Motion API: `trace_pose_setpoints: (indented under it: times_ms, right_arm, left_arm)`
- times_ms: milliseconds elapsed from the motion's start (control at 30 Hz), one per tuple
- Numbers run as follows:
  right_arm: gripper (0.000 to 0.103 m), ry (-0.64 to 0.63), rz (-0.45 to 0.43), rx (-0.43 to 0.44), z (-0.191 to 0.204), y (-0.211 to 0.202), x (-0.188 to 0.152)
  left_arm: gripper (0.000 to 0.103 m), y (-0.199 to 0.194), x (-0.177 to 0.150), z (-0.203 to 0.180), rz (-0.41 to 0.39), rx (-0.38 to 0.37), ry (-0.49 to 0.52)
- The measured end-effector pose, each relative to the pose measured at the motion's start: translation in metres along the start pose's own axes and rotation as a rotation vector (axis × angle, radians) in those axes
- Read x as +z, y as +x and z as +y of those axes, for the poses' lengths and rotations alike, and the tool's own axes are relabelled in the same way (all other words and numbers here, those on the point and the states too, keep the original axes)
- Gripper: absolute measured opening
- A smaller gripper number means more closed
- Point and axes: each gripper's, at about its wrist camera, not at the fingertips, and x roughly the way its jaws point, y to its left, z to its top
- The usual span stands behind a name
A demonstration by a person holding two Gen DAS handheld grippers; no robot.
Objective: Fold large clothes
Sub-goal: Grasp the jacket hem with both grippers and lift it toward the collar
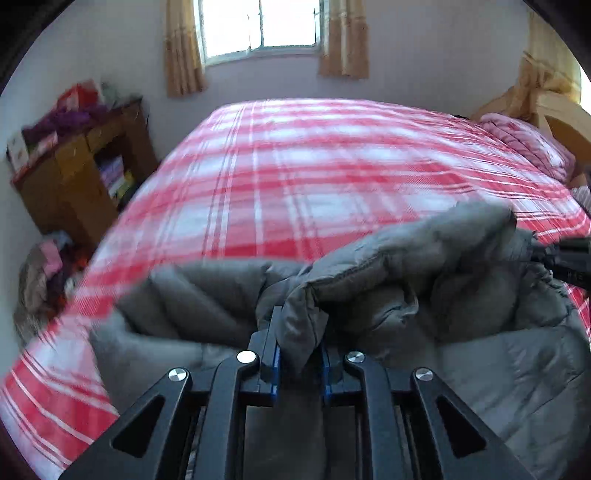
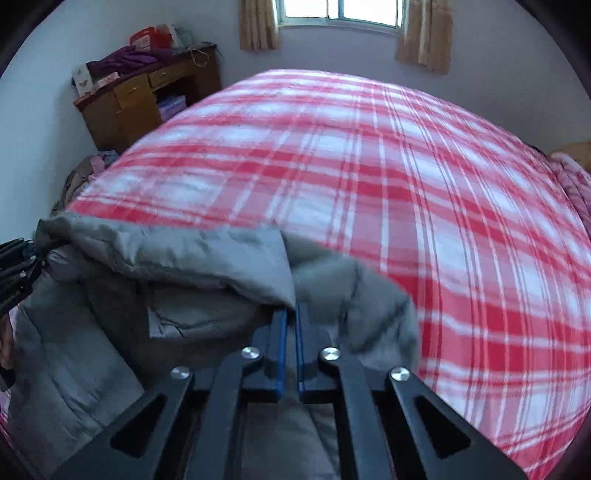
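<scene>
A grey padded coat lies bunched on the near part of a bed under a red and white plaid cover. In the left wrist view my left gripper is shut on a thick fold of the coat's edge, with grey cloth filling the gap between the blue pads. The right gripper shows at the right edge, holding the same raised edge. In the right wrist view my right gripper is shut, pinching a thin corner of the coat. The left gripper appears at the far left there, and the coat's edge hangs lifted between the two.
A wooden desk with piled clothes and boxes stands at the far left wall. Loose clothes lie on the floor beside the bed. A pink quilt and a headboard sit at the right. A curtained window is in the far wall.
</scene>
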Motion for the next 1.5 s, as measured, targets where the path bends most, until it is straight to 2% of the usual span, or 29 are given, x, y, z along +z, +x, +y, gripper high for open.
trace_pose_setpoints:
  times_ms: [100,200,233,267,300,333,367,400,467,533,600,667,733,833,900,967,1100,1200,1300,1500]
  right_arm:
    - [0.003,0.013,0.045,-0.033,-0.006,0.022,-0.021]
    - [0.0,0.03,0.026,-0.033,-0.017,0.019,-0.027]
    - [0.0,0.039,0.026,-0.029,-0.019,0.016,-0.026]
    - [0.0,0.048,0.022,-0.017,-0.022,0.012,-0.023]
    - [0.008,0.062,0.005,-0.001,-0.026,0.005,-0.018]
    - [0.025,0.074,-0.009,-0.005,-0.028,0.0,-0.017]
    - [0.036,0.098,-0.027,-0.003,-0.032,-0.008,-0.013]
    - [0.053,0.133,-0.049,0.013,-0.038,-0.017,-0.007]
    - [0.055,0.173,-0.086,0.018,-0.044,-0.03,0.003]
    - [0.055,0.185,-0.1,0.016,-0.044,-0.035,0.012]
    - [0.058,0.207,-0.117,0.027,-0.044,-0.036,0.024]
    - [0.058,0.215,-0.133,0.016,-0.041,-0.031,0.037]
    - [0.058,0.226,-0.144,0.04,-0.036,-0.026,0.053]
    - [0.058,0.255,-0.099,0.093,-0.026,-0.007,0.084]
    - [0.058,0.238,-0.082,0.097,-0.014,0.003,0.096]
    - [0.058,0.187,-0.042,0.126,0.001,0.013,0.097]
    - [0.058,0.059,0.038,0.118,0.03,0.033,0.065]
    - [0.058,0.041,0.046,0.123,0.03,0.036,0.037]
    - [0.058,0.064,0.041,0.146,0.025,0.036,0.018]
    - [0.058,0.073,0.0,0.123,0.023,0.045,0.005]
  left_arm:
    - [0.016,0.002,-0.003,0.007,-0.006,-0.022,-0.059]
    - [0.017,-0.012,0.005,-0.002,-0.014,0.008,-0.027]
    - [0.019,-0.016,0.005,-0.005,-0.018,0.021,-0.008]
    - [0.028,-0.02,0.006,-0.007,-0.016,0.037,0.009]
    - [0.034,-0.024,0.007,-0.008,-0.014,0.05,0.024]
    - [0.047,-0.033,0.006,-0.01,-0.024,0.063,0.044]
    - [0.057,-0.039,0.004,-0.01,-0.039,0.068,0.054]
    - [0.061,-0.046,0.003,-0.009,-0.053,0.068,0.058]
    - [0.071,-0.062,0.003,-0.003,-0.092,0.059,0.051]
    - [0.075,-0.073,0.011,0.006,-0.133,0.07,0.012]
    - [0.077,-0.074,0.027,0.015,-0.16,0.109,-0.05]
    - [0.077,-0.064,0.056,0.032,-0.171,0.157,-0.178]
    - [0.078,-0.045,0.079,0.044,-0.154,0.161,-0.274]
    - [0.077,-0.012,0.101,0.047,-0.09,0.149,-0.345]
    - [0.078,0.003,0.1,0.035,-0.043,0.11,-0.334]
    - [0.078,0.011,0.088,0.013,-0.009,0.065,-0.25]
    - [0.078,0.031,0.046,-0.02,0.059,0.103,-0.097]
    - [0.078,0.036,0.025,-0.017,0.066,0.094,-0.095]
    - [0.08,0.041,0.02,-0.016,0.044,0.094,-0.086]
    - [0.084,0.051,0.016,-0.015,0.046,0.09,-0.106]
